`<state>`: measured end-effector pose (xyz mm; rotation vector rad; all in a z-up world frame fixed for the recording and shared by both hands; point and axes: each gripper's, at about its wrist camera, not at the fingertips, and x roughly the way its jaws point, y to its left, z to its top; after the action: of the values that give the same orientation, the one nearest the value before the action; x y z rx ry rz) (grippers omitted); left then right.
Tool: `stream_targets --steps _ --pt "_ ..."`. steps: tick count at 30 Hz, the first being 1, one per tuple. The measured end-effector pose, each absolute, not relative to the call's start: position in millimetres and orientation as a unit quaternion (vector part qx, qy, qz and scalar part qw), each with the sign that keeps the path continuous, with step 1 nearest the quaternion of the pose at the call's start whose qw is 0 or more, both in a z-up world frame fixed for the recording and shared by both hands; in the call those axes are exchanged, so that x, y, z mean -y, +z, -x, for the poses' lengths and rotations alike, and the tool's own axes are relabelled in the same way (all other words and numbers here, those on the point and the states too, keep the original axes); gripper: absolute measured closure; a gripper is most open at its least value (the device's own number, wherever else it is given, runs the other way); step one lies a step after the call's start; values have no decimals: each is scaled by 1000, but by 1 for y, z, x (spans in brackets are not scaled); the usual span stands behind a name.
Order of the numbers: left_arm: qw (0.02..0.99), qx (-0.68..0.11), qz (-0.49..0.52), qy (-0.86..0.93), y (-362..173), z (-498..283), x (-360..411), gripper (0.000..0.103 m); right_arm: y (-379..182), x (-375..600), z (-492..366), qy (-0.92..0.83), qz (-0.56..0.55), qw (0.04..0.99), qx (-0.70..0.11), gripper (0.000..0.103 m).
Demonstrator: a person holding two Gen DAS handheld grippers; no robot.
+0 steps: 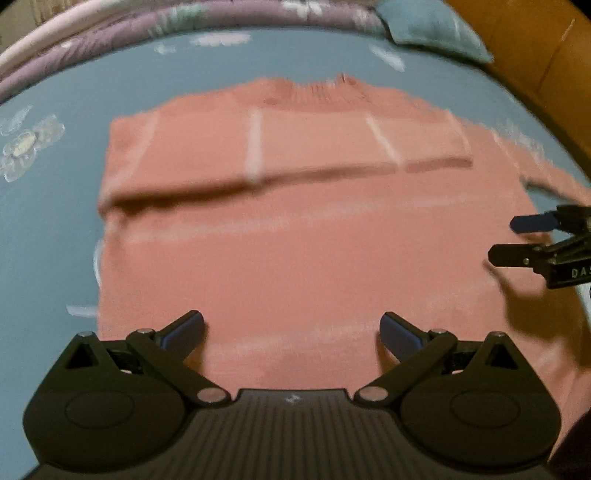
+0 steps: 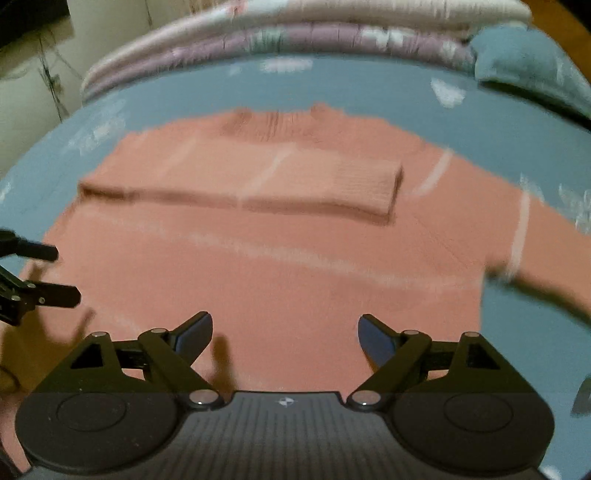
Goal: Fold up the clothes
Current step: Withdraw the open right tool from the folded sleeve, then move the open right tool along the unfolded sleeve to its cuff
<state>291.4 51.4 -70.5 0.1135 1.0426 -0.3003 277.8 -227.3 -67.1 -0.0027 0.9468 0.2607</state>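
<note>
A salmon-pink ribbed knit sweater (image 1: 295, 236) with pale stripes lies flat on a blue flowered bed sheet (image 1: 48, 229), one sleeve (image 2: 258, 181) folded across its chest. Left tool (image 1: 291, 332) and right tool (image 2: 284, 332) hover wide apart, empty. Letters "DAS" show on the right tool.

One pink sweater (image 1: 295, 251) is seen, spread on one blue flowered bedsheet (image 1: 55, 229). One sleeve (image 2: 258, 184) is laid folded across its chest. Two grippers are counted: the left gripper (image 1: 291, 332) and the right gripper (image 2: 285, 334), each with two fingers set apart. One blue pillow (image 1: 432, 29) and one folded purple quilt (image 2: 258, 40) are visible.
</note>
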Motion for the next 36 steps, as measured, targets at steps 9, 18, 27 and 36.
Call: stream_targets --steps 9,18,27,36 --pt "846 -519 -69 -103 -70 -228 -60 1 -75 241 -231 180 86 876 -439 0" --pt "850 -514 -57 -98 -52 -216 -29 1 -70 279 -187 270 134 843 -445 0" --pt "858 -474 -62 -188 -37 -247 52 1 -54 296 -191 257 58 869 -418 0" --pt "858 -471 -58 -197 -40 -242 74 1 -52 420 -200 97 -94 905 -404 0"
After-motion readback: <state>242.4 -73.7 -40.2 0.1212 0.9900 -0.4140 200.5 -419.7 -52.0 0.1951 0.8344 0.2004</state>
